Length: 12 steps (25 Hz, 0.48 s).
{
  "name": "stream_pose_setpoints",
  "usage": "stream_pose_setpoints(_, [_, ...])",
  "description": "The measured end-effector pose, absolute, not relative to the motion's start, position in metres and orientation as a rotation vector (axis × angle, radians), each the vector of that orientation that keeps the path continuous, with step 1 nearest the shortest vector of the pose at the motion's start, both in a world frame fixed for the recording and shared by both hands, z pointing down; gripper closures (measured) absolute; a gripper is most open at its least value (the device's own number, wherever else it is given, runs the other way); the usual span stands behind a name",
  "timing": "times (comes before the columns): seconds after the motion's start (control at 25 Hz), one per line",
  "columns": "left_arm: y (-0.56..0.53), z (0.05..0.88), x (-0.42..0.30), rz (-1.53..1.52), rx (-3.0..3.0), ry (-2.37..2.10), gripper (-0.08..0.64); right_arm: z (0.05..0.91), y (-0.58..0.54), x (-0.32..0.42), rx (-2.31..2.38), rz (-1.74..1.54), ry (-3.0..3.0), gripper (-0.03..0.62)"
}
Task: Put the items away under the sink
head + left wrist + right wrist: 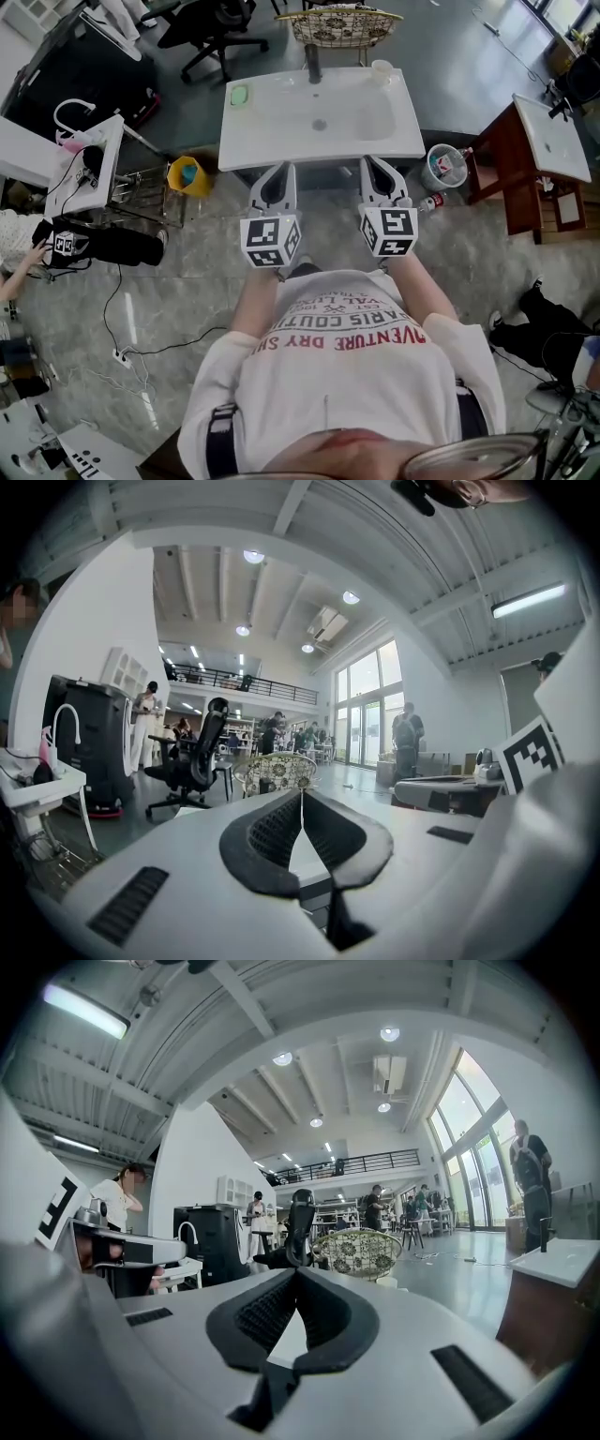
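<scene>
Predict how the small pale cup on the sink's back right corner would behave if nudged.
The cup looks small and upright, so probably light and easily tipped. It stands near the sink's rim, so a push might send it off.

Space below sink (281, 141) hidden; bystander (13, 246) cut off left.

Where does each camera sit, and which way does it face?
Head view: on the head, facing steeply down at the sink; shirt, left tongs and right tongs show.
Left gripper view: on the left tongs, facing level across the hall; its shut jaws show.
Right gripper view: likewise, from the right tongs.
Shared: the wicker seat, in all three.
</scene>
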<state>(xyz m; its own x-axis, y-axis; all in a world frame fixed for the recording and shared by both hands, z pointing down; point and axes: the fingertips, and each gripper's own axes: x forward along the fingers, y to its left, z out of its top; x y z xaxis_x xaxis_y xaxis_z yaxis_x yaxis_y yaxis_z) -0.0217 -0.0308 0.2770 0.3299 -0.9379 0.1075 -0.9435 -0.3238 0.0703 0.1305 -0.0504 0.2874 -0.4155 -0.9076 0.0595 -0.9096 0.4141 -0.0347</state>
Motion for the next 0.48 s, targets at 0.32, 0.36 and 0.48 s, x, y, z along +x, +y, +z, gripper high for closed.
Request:
stream_pose_setpoints(0.32, [-0.031, 0.289, -0.031, 0.098, 2.426, -1.761, 0.532, 0.297, -0.049, 0.126, 1.663, 0.1, -2.593, 0.566])
stream_pose_setpoints(0.36, [-0.032, 0.289, -0.031, 0.101, 2.428, -1.76, 0.532, 0.297, -0.049, 0.125, 1.661, 0.1, -2.594, 0.566])
stream_pose_setpoints(0.48, [-0.032, 0.29, -0.031, 0.115, 2.436, -1.758, 0.532, 0.298, -0.049, 0.122, 1.652, 0.101, -2.599, 0.566])
